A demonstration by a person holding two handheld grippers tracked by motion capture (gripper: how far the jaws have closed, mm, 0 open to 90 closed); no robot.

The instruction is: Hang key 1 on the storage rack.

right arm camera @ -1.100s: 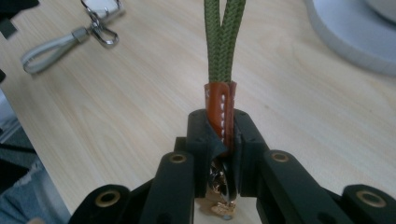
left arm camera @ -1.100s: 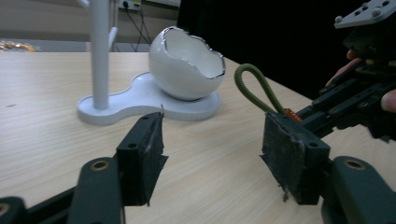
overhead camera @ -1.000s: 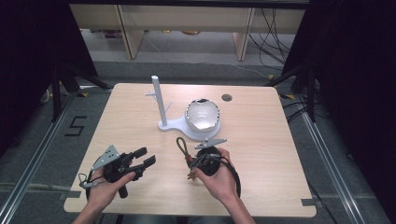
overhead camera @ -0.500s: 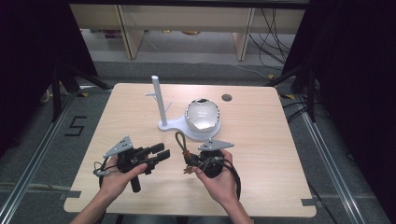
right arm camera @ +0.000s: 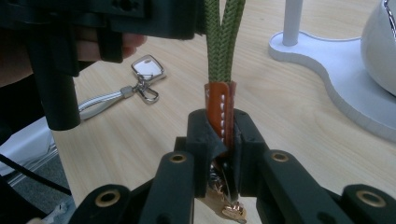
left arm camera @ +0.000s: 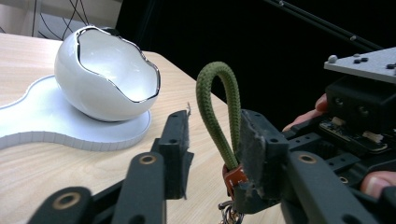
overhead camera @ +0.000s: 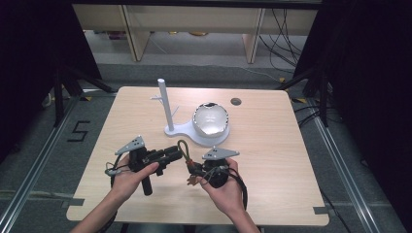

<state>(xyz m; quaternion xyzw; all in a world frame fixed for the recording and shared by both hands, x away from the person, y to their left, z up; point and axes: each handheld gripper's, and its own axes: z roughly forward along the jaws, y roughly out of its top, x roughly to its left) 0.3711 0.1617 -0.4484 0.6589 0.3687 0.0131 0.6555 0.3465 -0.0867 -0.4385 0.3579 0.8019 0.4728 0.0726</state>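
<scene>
Both grippers sit low over the near half of the wooden table (overhead camera: 272, 145) in the high view. The left gripper (overhead camera: 171, 154) points right toward the right gripper (overhead camera: 194, 167), and a green cord loop (overhead camera: 183, 147) arches up between their tips. Beyond them stands a white stand (overhead camera: 167, 109) with an egg-shaped white bowl (overhead camera: 210, 120) on its base.

From the left gripper view, the left gripper (left arm camera: 212, 149) has its jaws apart, with the green cord loop (left arm camera: 215, 107) rising upright in the gap, close against the right-hand jaw; whether it touches is unclear. The loop's long axis runs vertically, its bend at the top and its brown leather tab (left arm camera: 232, 177) at the bottom. The bowl (left arm camera: 105, 74) lies beyond, to the left.

Along the right gripper view, the right gripper (right arm camera: 223, 140) is clamped on the leather tab (right arm camera: 219, 109), the cord (right arm camera: 223, 37) running straight up from it. A metal key clip (right arm camera: 140, 81) lies on the table to the left.
</scene>
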